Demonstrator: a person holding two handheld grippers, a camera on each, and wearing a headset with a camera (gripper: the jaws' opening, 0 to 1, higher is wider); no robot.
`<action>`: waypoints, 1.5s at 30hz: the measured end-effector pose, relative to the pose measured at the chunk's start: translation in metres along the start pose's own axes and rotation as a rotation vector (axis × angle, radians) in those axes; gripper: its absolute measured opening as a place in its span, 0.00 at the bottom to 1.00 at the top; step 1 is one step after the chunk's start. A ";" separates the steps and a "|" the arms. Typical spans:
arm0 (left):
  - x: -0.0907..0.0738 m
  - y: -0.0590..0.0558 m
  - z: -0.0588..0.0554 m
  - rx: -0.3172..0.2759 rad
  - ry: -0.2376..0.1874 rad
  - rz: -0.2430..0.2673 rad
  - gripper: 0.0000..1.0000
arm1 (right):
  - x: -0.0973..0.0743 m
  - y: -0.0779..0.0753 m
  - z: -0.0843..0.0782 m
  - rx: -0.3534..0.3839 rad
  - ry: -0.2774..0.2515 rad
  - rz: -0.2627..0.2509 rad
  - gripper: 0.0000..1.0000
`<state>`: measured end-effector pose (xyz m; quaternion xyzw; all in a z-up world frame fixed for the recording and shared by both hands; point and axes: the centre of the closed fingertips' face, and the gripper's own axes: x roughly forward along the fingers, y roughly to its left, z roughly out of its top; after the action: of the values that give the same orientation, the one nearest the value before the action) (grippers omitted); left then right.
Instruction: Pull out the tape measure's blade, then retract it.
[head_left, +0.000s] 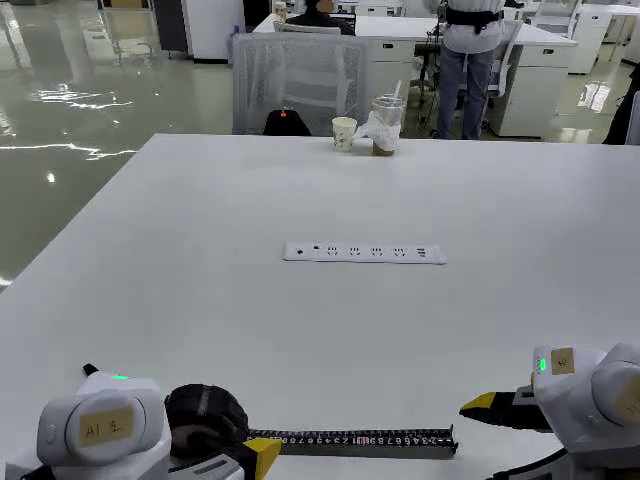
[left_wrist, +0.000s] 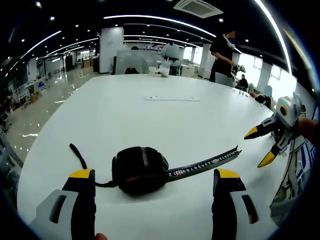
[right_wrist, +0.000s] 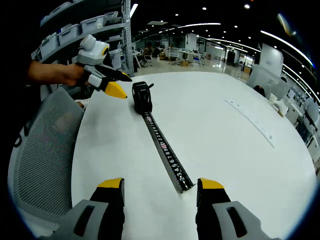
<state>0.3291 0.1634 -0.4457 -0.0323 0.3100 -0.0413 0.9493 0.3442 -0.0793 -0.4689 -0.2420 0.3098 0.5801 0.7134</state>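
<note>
Left tongs (left_wrist: 154, 175) spread behind the tape measure (left_wrist: 140, 169); right tongs (right_wrist: 161, 183) spread at its blade (right_wrist: 162, 145) tip; power strip (head_left: 363, 253) and paper cup (head_left: 344, 133) farther across the desk (head_left: 200, 250).

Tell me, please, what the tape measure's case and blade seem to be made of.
The case looks like black plastic with a matte, perhaps rubbery cover: dull highlights, moulded ridges. The blade seems a thin strip of coated metal, probably steel: it lies straight, dark with pale printed numbers and a slight sheen.
</note>
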 end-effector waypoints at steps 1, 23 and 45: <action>0.001 0.000 0.000 -0.001 0.001 0.000 0.95 | 0.001 -0.002 -0.001 -0.013 0.007 0.003 0.55; 0.023 0.010 -0.002 -0.045 0.014 0.049 0.79 | 0.017 -0.024 -0.019 -0.143 0.095 0.102 0.37; 0.041 0.016 -0.008 -0.103 0.056 0.069 0.69 | 0.034 -0.036 -0.029 -0.171 0.130 0.130 0.21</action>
<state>0.3586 0.1754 -0.4778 -0.0691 0.3389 0.0063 0.9383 0.3797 -0.0842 -0.5144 -0.3183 0.3198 0.6324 0.6297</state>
